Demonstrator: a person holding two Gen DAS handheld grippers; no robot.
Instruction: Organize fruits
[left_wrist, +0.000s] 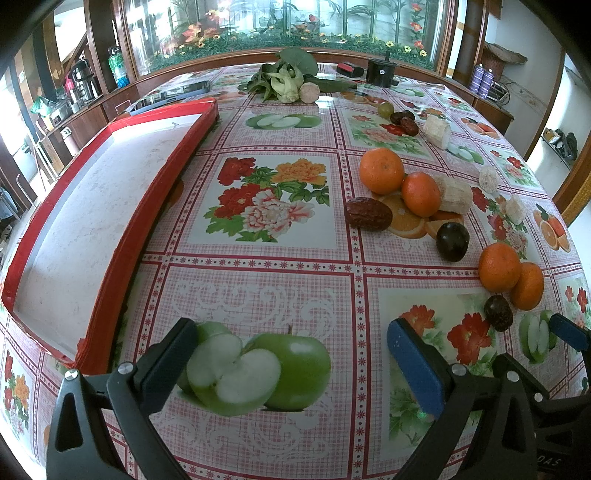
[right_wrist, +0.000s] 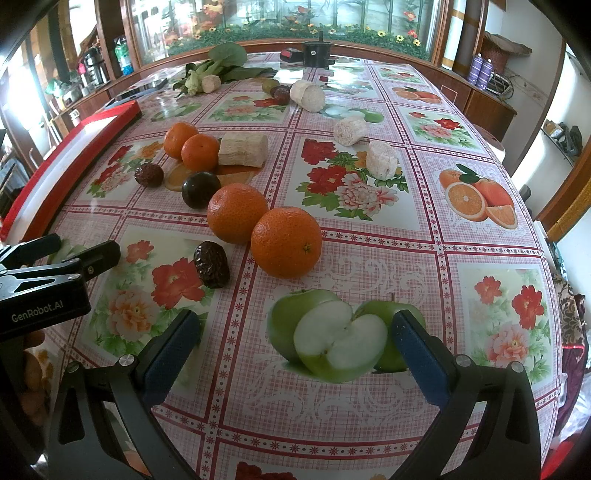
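Several oranges lie loose on the flowered tablecloth; the nearest pair (right_wrist: 286, 242) (right_wrist: 236, 212) sits just ahead of my right gripper (right_wrist: 295, 354), which is open and empty. Around them are wrinkled dark dates (right_wrist: 211, 264), a dark plum (right_wrist: 200, 189) and pale cut chunks (right_wrist: 243, 149). My left gripper (left_wrist: 291, 365) is also open and empty, low over a printed apple, with the red-rimmed tray (left_wrist: 162, 192) to its left. In the left wrist view the fruit lies to the right: oranges (left_wrist: 382, 170) (left_wrist: 499, 266), a date (left_wrist: 367, 213), the plum (left_wrist: 452, 242). The tray's white inside holds nothing.
Leafy greens (left_wrist: 284, 79) and a black cylinder (left_wrist: 382, 72) stand at the table's far end, with a small green fruit (left_wrist: 385, 109) and more dates nearby. My left gripper (right_wrist: 74, 254) shows at the left of the right wrist view. Wooden cabinets surround the table.
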